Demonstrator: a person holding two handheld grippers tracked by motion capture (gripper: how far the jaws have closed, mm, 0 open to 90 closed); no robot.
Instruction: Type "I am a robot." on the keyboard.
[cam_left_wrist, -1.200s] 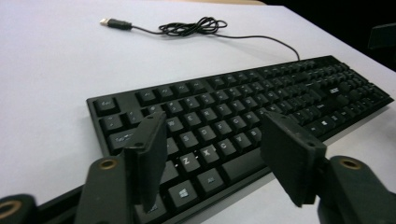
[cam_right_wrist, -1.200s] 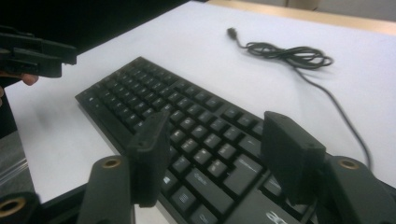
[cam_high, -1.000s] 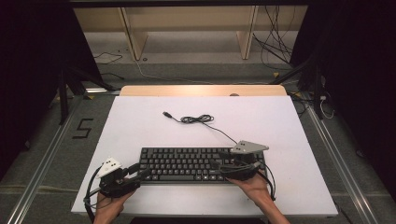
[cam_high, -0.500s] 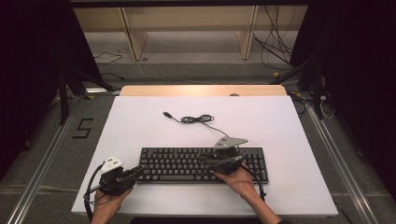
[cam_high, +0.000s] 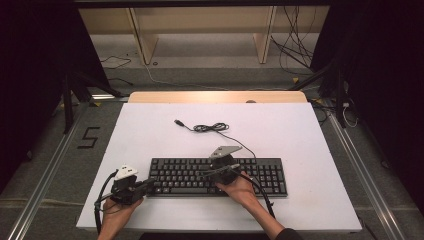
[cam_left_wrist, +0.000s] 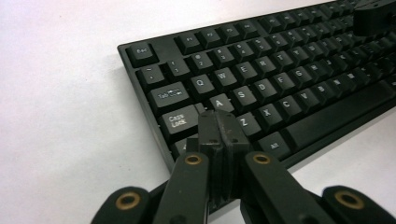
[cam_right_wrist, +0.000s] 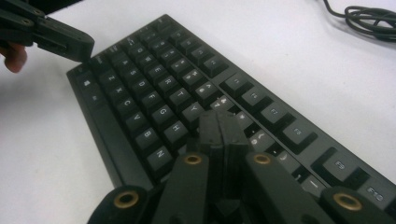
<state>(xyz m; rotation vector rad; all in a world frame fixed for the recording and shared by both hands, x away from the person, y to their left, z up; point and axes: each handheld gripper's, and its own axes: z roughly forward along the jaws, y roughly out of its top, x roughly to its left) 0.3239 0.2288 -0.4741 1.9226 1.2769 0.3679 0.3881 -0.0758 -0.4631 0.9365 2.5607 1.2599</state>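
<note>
With both my left gripper (cam_left_wrist: 219, 122) and right gripper (cam_right_wrist: 220, 122) pressed together, empty, over the black keyboard (cam_high: 190, 175) at the white table's (cam_high: 310, 145) near edge, I judge blunt tips could strike two keys at once.

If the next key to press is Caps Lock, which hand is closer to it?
The left. The left gripper, jaws shut, hovers at the keyboard's left end just beside Caps Lock. The right gripper, also shut, sits over the middle keys.

keyboard (cam_left_wrist: 280, 84) cropped rightward, keys (some) claw-covered
</note>
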